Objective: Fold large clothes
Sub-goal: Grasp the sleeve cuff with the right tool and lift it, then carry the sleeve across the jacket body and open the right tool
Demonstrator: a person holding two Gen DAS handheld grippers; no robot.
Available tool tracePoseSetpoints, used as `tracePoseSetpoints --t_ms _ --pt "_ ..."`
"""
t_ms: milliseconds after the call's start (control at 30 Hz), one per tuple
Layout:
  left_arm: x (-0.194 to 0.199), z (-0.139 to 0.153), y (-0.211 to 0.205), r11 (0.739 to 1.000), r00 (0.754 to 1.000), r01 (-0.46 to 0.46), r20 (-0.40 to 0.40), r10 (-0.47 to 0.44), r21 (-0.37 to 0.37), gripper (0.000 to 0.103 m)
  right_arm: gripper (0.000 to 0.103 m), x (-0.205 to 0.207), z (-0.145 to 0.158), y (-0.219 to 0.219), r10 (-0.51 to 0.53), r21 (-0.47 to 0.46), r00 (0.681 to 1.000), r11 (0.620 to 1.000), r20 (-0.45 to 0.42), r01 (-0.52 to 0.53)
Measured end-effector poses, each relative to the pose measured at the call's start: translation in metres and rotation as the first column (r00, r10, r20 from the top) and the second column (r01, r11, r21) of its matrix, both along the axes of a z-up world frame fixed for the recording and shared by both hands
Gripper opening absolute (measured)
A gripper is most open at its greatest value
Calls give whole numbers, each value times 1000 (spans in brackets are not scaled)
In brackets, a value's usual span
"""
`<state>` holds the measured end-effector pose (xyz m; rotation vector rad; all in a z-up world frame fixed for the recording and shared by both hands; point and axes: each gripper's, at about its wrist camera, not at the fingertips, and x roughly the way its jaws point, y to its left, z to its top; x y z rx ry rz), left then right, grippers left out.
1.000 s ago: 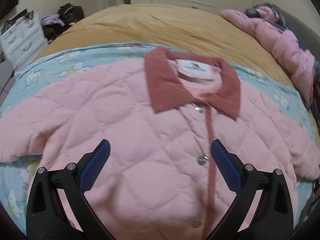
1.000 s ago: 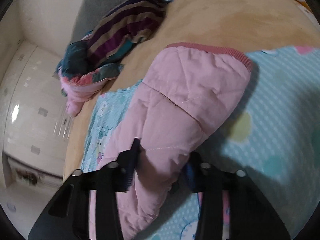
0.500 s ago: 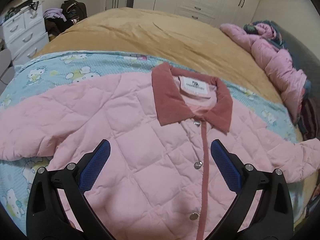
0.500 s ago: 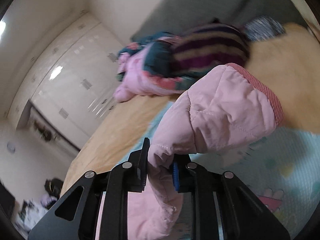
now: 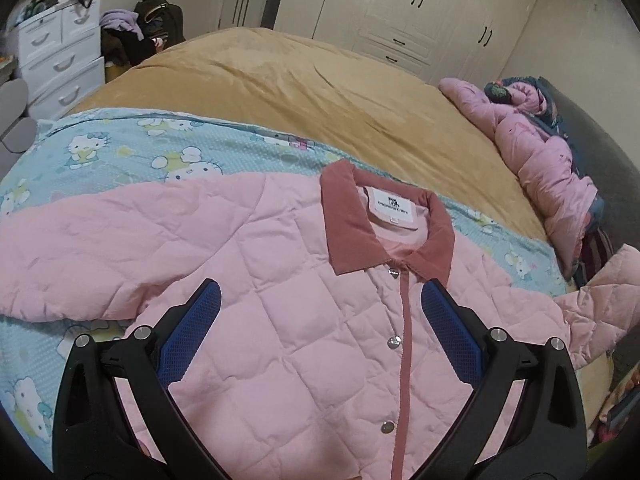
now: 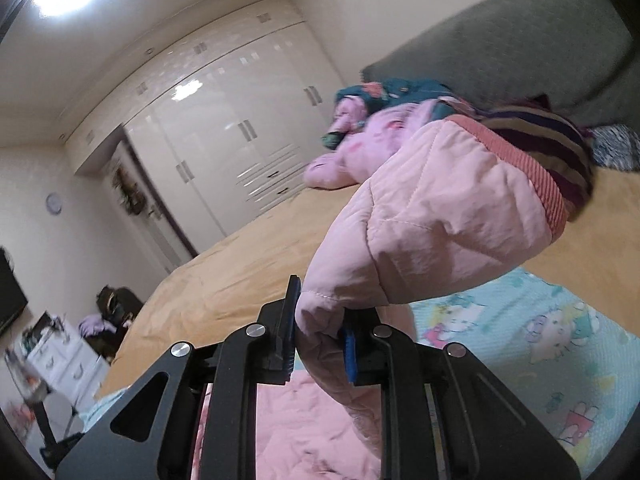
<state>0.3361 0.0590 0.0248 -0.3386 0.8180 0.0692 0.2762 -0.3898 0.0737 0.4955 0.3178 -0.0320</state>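
A pink quilted jacket [image 5: 280, 280] with a dark rose collar lies face up and snapped shut on a blue cartoon-print blanket [image 5: 120, 148]. My left gripper [image 5: 320, 320] is open and empty, hovering over the jacket's chest. My right gripper [image 6: 318, 336] is shut on the jacket's right sleeve [image 6: 440, 216] and holds it raised above the bed, its ribbed cuff [image 6: 532, 176] pointing up. The lifted sleeve also shows in the left wrist view [image 5: 600, 304] at the right edge.
The bed has a tan cover [image 5: 300, 92]. A pile of clothes [image 5: 540, 148] lies by the grey headboard [image 6: 520, 40]. White wardrobes [image 5: 400, 8] line the far wall. White drawers [image 5: 56, 64] and bags stand left of the bed.
My right gripper has lifted the sleeve higher off the blanket and swung it up. My left gripper has pulled back and tilted up, so more of the jacket and room shows.
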Motion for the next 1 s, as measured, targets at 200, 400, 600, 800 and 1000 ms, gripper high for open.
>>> tracePoseSetpoints --t_ms 200,400,600,800,1000 --pt "-9 11 13 996 998 34 48 -31 -78 94 17 10 15 47 86 -30 996 996 19 -86" --pt "-17 18 25 993 998 26 65 -18 -111 94 17 16 25 103 182 -53 983 982 34 -180" --pt "-27 26 43 988 995 19 102 -3 -154 94 17 22 29 164 272 -80 962 960 34 -268" --pt "-28 22 59 984 996 -7 84 22 -175 94 17 29 21 206 333 -87 943 940 19 -330" --pt "-31 20 72 976 995 -15 89 35 -215 94 17 36 3 237 384 -66 924 921 -4 -383"
